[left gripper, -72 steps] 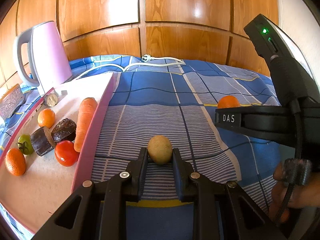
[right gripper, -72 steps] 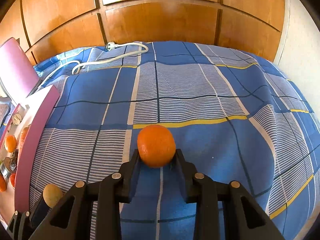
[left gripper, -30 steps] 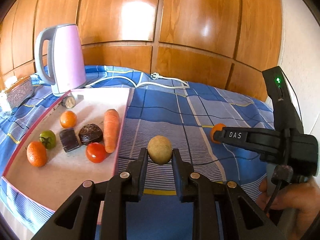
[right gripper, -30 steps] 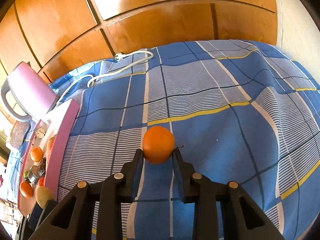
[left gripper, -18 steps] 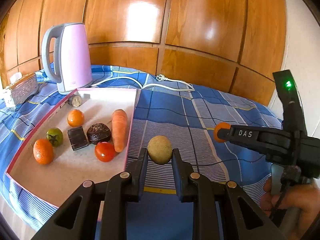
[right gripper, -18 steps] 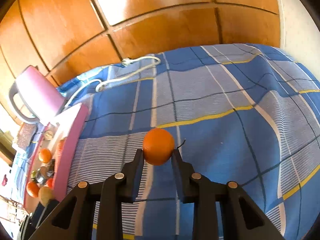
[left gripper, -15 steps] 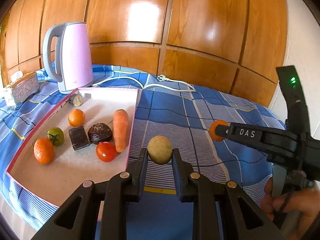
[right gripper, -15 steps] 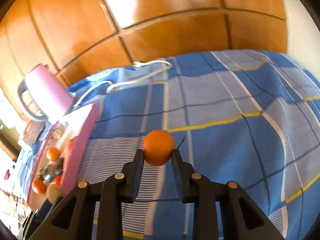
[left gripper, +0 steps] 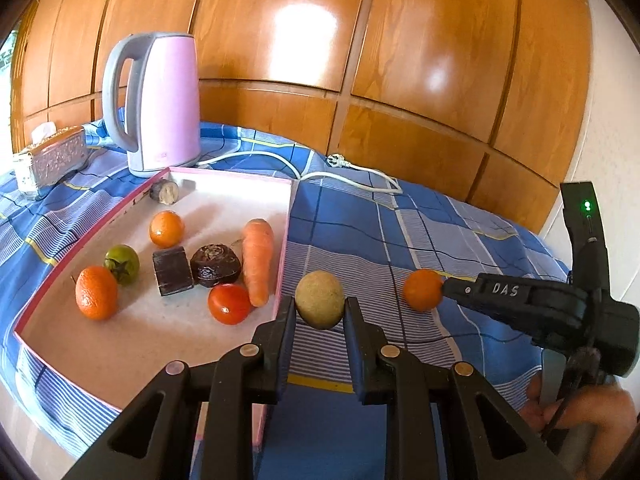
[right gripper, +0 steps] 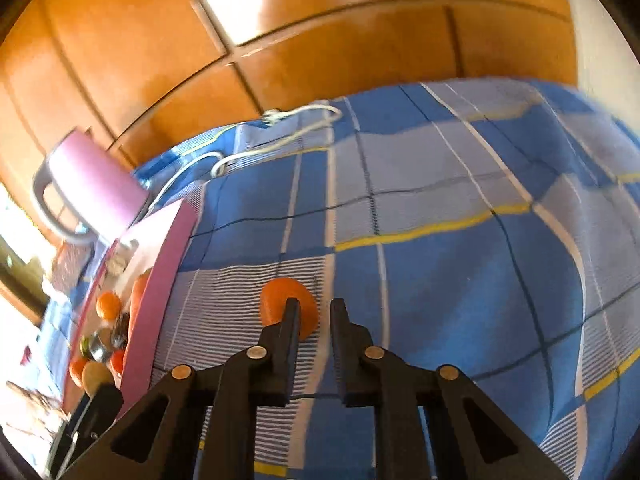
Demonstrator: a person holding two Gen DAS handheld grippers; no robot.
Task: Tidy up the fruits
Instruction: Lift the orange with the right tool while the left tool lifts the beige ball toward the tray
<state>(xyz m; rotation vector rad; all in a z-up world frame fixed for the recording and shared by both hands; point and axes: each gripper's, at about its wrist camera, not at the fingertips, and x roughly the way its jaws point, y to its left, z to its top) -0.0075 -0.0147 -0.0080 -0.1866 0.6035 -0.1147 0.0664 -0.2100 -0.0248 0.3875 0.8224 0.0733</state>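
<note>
My left gripper [left gripper: 319,306] is shut on a round tan fruit [left gripper: 319,299] and holds it just right of the pink-rimmed tray [left gripper: 285,236]. The tray holds two oranges [left gripper: 166,229], a green tomato [left gripper: 122,264], a red tomato [left gripper: 229,303], a carrot [left gripper: 257,260] and dark pieces [left gripper: 215,265]. The orange [right gripper: 287,311] has slipped out of my right gripper [right gripper: 315,307]. It is blurred, to the left of the left finger [right gripper: 289,319]. The jaws stand narrow with nothing between them. In the left wrist view the orange [left gripper: 422,289] is at the right gripper's tip [left gripper: 447,287].
A pink electric kettle [left gripper: 157,104] stands behind the tray, its white cord [left gripper: 352,172] lying over the blue checked cloth [left gripper: 400,220]. A silver tissue box [left gripper: 52,158] sits at far left. Wooden panels [left gripper: 320,40] form the back wall.
The orange has left the right gripper's jaws and now lies left of them; the jaws have closed further. The right view has swung and blurred. The left gripper still holds the tan fruit.
</note>
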